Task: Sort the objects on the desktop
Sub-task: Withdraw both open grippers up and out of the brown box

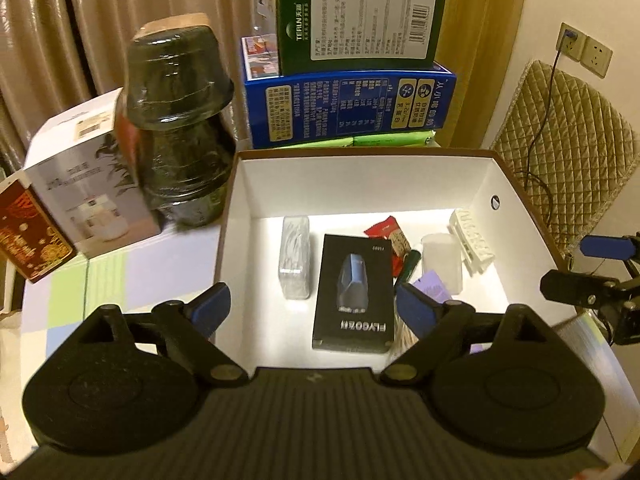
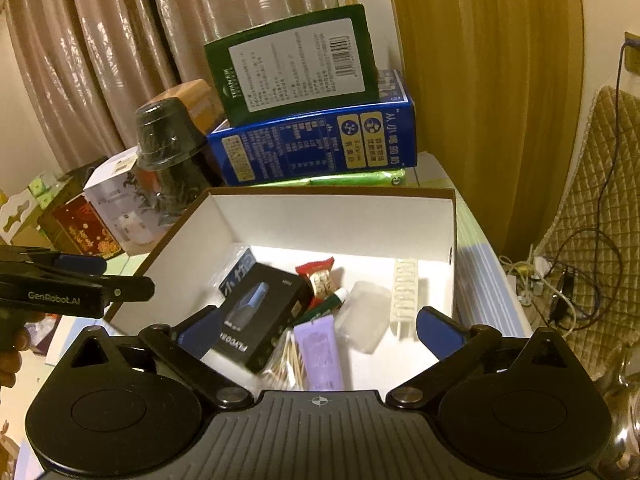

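Note:
An open box (image 1: pixel 486 184) with brown outside and white lining stands on the desk, and both grippers hover over its near edge. In it lie a black FLYCO box (image 1: pixel 354 292), a silvery packet (image 1: pixel 295 256), a red snack packet (image 1: pixel 390 236), a clear plastic container (image 1: pixel 442 260) and a white ribbed rack (image 1: pixel 472 240). The right wrist view adds a purple tube (image 2: pixel 318 352), cotton swabs (image 2: pixel 288 360) and a green-capped tube (image 2: pixel 324 308). My left gripper (image 1: pixel 312 304) is open and holds nothing. My right gripper (image 2: pixel 318 328) is open wide, also with nothing in it.
Behind the box a green carton (image 1: pixel 360 20) stands on a blue carton (image 1: pixel 348 108). To the left are dark wrapped stacked pots (image 1: pixel 180 120), a white carton (image 1: pixel 88 176) and a red carton (image 1: pixel 32 236). A quilted chair back (image 1: pixel 568 152), cables and wall sockets (image 1: pixel 584 50) are on the right.

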Tool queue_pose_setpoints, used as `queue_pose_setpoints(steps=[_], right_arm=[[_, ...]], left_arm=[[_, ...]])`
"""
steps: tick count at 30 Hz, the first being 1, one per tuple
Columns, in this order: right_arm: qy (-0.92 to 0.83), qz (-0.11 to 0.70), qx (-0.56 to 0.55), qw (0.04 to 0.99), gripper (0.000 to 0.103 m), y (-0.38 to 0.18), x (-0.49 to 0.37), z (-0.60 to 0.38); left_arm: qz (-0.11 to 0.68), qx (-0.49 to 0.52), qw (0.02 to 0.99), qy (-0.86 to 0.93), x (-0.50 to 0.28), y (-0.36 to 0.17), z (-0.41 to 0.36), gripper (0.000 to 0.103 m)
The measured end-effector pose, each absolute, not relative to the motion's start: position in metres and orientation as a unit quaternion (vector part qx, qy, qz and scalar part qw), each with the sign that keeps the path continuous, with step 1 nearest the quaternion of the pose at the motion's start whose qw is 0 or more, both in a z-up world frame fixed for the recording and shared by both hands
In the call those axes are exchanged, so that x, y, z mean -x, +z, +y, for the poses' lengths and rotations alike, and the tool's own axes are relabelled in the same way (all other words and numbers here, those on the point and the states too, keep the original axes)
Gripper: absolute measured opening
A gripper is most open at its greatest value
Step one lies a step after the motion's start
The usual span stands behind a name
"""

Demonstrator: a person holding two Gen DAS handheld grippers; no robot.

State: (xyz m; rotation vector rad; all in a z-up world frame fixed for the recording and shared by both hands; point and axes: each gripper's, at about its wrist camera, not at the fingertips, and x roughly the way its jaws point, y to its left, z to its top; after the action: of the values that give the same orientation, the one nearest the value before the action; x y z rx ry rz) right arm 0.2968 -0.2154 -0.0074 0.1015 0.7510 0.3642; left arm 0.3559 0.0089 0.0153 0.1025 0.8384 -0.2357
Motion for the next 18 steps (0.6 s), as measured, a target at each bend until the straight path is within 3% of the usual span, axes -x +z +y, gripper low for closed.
queue_pose_setpoints(steps=[18], right_arm=[[0.203, 0.355, -0.041, 0.912, 0.101, 0.016, -0.219, -0.206]], left_arm=[[0.399, -0.028, 0.912, -0.094, -0.265, 0.034, 0.03, 0.091]])
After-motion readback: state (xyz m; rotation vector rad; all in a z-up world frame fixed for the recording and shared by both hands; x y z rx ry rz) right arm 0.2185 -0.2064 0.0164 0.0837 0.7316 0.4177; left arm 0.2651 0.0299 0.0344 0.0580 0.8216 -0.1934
